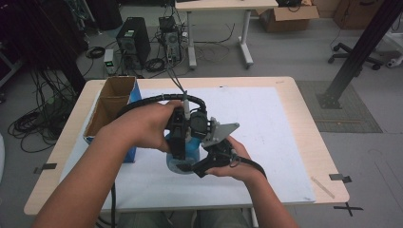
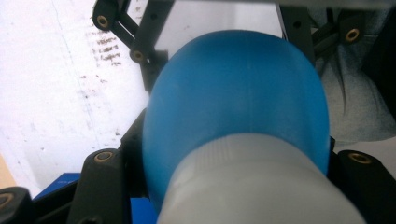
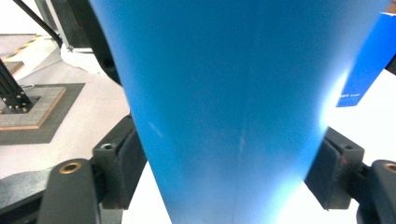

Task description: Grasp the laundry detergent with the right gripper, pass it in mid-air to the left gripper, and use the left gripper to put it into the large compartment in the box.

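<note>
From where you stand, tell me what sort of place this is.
Probably a lab or workshop: a desktop computer tower among loose cables on the floor, cardboard boxes by a second desk, and a black metal frame post.

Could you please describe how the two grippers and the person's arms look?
Both grippers are black. The left gripper trails a black ribbed cable. The right gripper carries a grey three-cornered plate and a thinner black cable. In the gripper views, the jaws are black linkage bars with brass-coloured rivets and square black pads. The forearms are bare, with no sleeves visible.
</note>
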The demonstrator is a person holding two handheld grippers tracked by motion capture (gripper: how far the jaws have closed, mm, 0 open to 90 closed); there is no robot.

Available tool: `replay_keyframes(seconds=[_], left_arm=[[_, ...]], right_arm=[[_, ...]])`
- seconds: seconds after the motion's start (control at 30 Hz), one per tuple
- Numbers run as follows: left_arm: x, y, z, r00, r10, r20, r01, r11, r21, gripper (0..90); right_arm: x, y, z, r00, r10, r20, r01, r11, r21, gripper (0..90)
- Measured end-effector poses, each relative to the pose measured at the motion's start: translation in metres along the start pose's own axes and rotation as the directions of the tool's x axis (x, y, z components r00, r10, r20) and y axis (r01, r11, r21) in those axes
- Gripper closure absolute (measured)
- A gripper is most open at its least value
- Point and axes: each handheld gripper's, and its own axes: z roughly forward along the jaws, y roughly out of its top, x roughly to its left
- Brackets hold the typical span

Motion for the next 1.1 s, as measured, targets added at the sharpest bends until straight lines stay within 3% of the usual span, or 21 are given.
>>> replay_keyframes(seconds=[0.47, 0.7, 0.97, 1.03, 1.1], left_arm=[[0.004, -0.002, -0.003, 0.9997, -0.023, 0.003, 0.023, 0.9997, -0.004, 39.5], [0.009, -0.005, -0.005, 0.9986, -0.05, 0.015, 0.05, 0.9987, -0.004, 39.4], [0.016, -0.01, -0.013, 0.9949, -0.099, 0.023, 0.099, 0.9951, -0.008, 39.3], [0.019, -0.013, -0.017, 0.9898, -0.138, 0.037, 0.138, 0.9903, -0.008, 39.3], [0.023, -0.016, -0.02, 0.9807, -0.187, 0.055, 0.188, 0.9822, -0.005, 39.2]], right_arm=[[-0.005, -0.006, -0.005, 0.9997, 0.025, 0.009, -0.025, 1.0, 0.01, 7.7], [-0.008, -0.008, -0.01, 0.9992, 0.037, -0.017, -0.037, 0.999, 0.016, 0.9], [-0.018, -0.004, -0.048, 0.9989, 0.035, 0.032, -0.036, 0.999, 0.017, 0.8], [-0.023, -0.003, -0.061, 0.9974, 0.045, 0.057, -0.047, 0.998, 0.037, 0.8], [-0.029, -0.002, -0.075, 0.995, 0.046, 0.089, -0.052, 0.996, 0.073, 0.9]])
